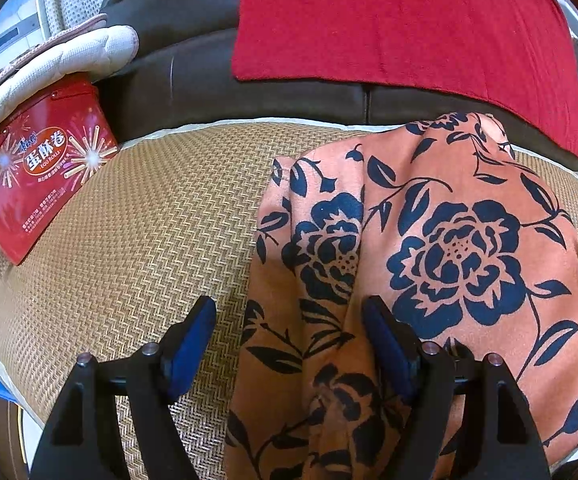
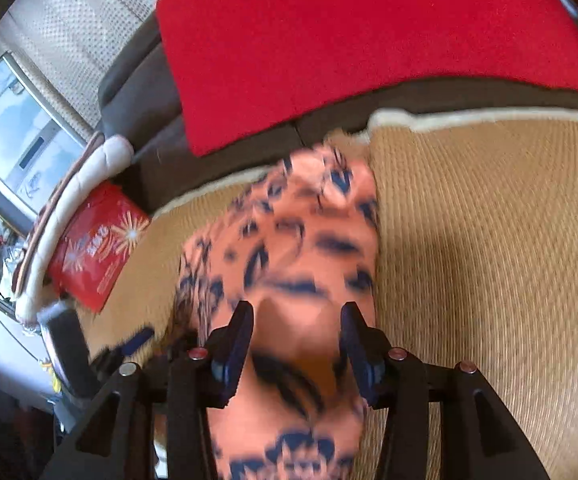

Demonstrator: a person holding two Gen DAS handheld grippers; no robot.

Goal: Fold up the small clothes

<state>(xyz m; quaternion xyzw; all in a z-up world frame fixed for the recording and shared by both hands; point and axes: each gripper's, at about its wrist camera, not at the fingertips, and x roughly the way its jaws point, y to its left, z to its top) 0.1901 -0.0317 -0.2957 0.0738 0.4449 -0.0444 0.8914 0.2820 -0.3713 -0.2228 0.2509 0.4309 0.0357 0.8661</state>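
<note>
An orange garment with dark blue flowers (image 1: 429,248) lies bunched on a woven straw mat (image 1: 149,240). My left gripper (image 1: 289,320) is open, its jaws wide apart over the garment's left edge; its right finger (image 1: 385,340) rests on the cloth. In the right wrist view the same garment (image 2: 289,248) looks blurred. My right gripper (image 2: 297,336) is open, with the cloth lying between and under its fingers. The left gripper shows at the lower left of the right wrist view (image 2: 129,348).
A red egg-roll tin (image 1: 37,176) stands on the mat at the left, under a white quilted cushion (image 1: 69,60). A dark sofa back (image 1: 209,80) with a red towel (image 1: 401,28) over it runs behind. A window (image 2: 13,132) is at far left.
</note>
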